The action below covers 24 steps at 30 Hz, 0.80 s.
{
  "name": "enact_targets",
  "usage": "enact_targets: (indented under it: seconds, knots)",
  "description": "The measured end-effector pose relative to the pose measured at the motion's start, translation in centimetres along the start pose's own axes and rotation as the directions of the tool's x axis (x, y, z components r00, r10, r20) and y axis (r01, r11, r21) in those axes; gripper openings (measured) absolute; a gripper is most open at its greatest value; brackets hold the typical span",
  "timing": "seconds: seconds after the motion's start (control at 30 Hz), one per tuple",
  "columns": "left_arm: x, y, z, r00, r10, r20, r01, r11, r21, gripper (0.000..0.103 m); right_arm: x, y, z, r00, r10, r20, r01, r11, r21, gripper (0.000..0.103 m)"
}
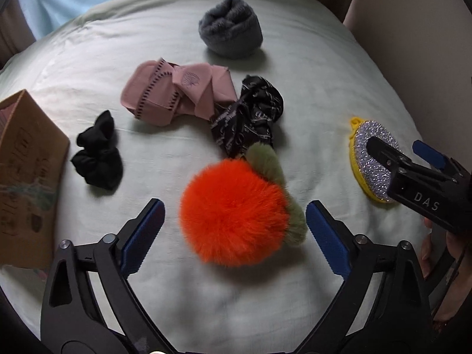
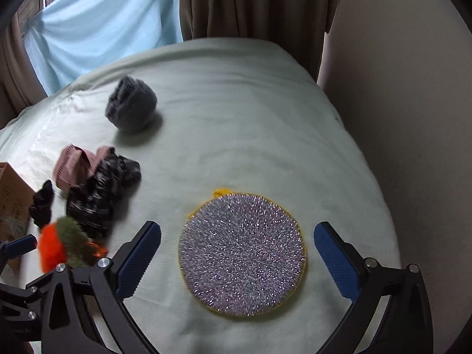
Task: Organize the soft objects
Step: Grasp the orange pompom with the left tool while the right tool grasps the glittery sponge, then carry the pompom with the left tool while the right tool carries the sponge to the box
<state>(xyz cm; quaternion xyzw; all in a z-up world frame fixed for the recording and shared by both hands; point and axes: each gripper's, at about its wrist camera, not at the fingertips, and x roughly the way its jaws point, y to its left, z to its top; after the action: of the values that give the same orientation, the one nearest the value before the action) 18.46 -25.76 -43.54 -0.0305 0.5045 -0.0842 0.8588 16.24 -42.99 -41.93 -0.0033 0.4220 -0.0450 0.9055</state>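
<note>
The orange pompom (image 1: 233, 212) is framed by the spread, empty left hand-held gripper (image 1: 236, 236). The glittery round pad (image 2: 242, 253) is framed likewise by the right hand-held gripper (image 2: 237, 259), also spread and empty. Each should be centred before being pinched gently.

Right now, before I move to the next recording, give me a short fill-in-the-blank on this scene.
1. The orange pompom lies between the open jaws of the ____ gripper.
2. The right gripper frames a glittery disc with a ____ edge.
3. The grey fuzzy roll lies on the ____.
4. The cardboard box stands beside the ____ scrunchie.

Missing words: left; yellow; bed; black
</note>
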Motion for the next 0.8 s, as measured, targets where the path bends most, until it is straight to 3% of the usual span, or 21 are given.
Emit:
enact_targets:
  seconds: [0.07, 0.13, 0.23, 0.43, 0.8]
  knots:
    - [0.9, -0.5, -0.2, 1.0, 0.005, -0.004, -0.005, 1.0, 0.008, 0.087, 1.0, -0.2, -0.3, 1.0, 0.003, -0.017, -0.003, 1.0, 0.005, 0.103]
    - [1.6, -1.1, -0.3, 1.0, 0.01, -0.001, -0.01, 1.0, 0.021, 0.072, 1.8, -0.3, -0.6, 1.0, 0.007, -0.028, -0.007, 1.0, 0.008, 0.103]
    - [3.0, -1.6, -0.2, 0.999, 0.023, -0.027, -0.022, 0.999, 0.036, 0.059, 2.5, -0.1, -0.9, 0.999, -0.002, -0.037, 0.002, 1.0, 0.002, 0.1]
    - [4.2, -1.7, -0.4, 0.998, 0.029, -0.049, -0.027, 0.999, 0.032, 0.044, 2.4, -0.3, -1.7, 1.0, -0.008, -0.021, 0.009, 1.0, 0.006, 0.094]
    - [3.7, -1.1, -0.3, 0.999, 0.018, -0.049, -0.016, 0.999, 0.033, 0.037, 1.8, 0.4, -2.3, 1.0, -0.005, -0.003, 0.005, 1.0, 0.009, 0.069]
